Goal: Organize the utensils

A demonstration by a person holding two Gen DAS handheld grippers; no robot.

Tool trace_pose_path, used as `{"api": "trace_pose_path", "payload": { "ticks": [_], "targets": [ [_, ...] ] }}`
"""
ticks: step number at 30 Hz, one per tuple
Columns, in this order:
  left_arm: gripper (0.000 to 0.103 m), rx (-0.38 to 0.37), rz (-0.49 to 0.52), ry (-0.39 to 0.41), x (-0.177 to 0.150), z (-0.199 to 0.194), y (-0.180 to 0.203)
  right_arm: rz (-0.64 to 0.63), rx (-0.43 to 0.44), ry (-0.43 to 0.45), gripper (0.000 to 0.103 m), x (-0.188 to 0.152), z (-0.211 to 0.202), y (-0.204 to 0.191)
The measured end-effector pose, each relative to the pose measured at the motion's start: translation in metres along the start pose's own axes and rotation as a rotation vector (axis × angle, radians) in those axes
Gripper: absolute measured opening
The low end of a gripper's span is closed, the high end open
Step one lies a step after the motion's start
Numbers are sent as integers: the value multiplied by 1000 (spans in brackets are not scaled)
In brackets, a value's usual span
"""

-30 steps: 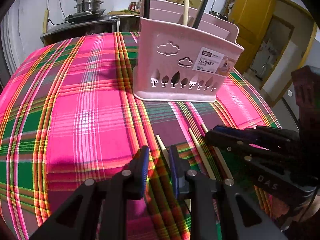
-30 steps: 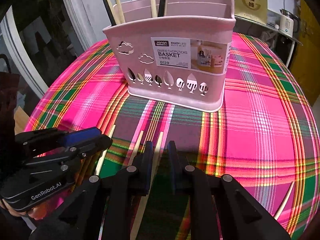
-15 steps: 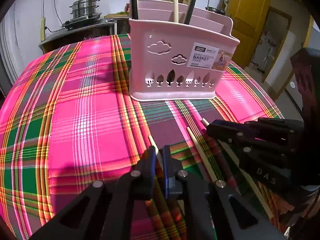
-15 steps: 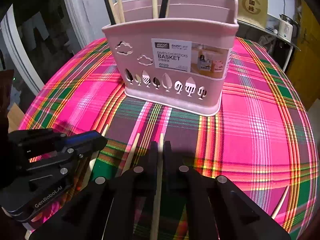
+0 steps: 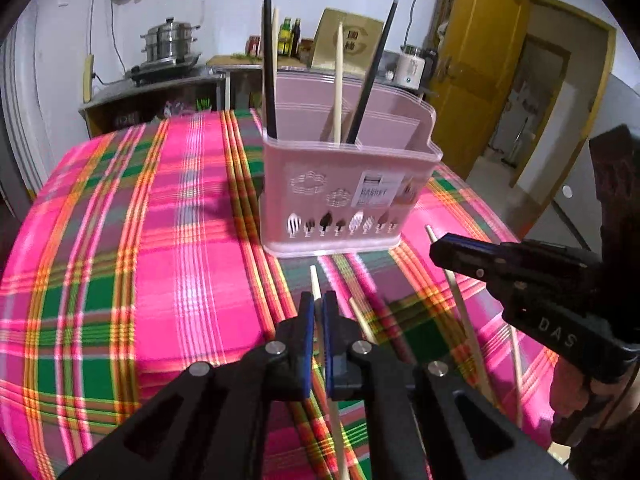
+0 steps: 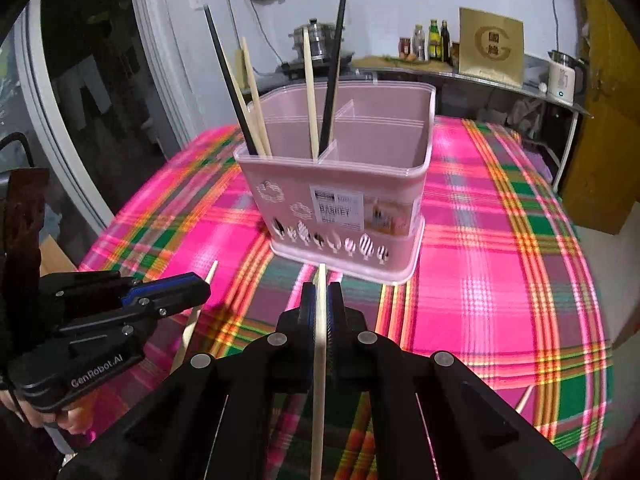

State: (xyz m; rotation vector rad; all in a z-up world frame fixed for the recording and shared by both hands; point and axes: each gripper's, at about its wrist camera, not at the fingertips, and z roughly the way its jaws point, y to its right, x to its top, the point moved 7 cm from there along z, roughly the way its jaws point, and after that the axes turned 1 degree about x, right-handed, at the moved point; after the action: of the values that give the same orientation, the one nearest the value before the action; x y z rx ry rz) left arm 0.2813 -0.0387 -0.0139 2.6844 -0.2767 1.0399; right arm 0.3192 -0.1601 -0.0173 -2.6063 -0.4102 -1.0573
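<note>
A pink chopstick basket stands on the plaid tablecloth and holds black and pale wooden chopsticks; it also shows in the right wrist view. My left gripper is shut on a pale wooden chopstick, held above the cloth in front of the basket. My right gripper is shut on another pale chopstick, also raised in front of the basket. Each gripper shows in the other's view, the right and the left.
More pale chopsticks lie on the cloth, one between the grippers and one near the right edge. A counter with a steel pot, bottles and a kettle stands behind the table. A yellow door is at the right.
Both grippers closed on a chopstick lying on the cloth and lifted it. Both views now sit higher and look down into the basket.
</note>
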Motion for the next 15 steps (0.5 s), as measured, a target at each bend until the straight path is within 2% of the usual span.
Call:
{"api": "trace_pose_path", "payload": {
  "ticks": [10, 15],
  "targets": [
    [4, -15, 35, 124, 35, -59, 8, -23, 11, 133, 5, 26, -56, -15],
    [3, -15, 50, 163, 46, -78, 10, -34, 10, 172, 5, 33, -74, -20]
  ]
}}
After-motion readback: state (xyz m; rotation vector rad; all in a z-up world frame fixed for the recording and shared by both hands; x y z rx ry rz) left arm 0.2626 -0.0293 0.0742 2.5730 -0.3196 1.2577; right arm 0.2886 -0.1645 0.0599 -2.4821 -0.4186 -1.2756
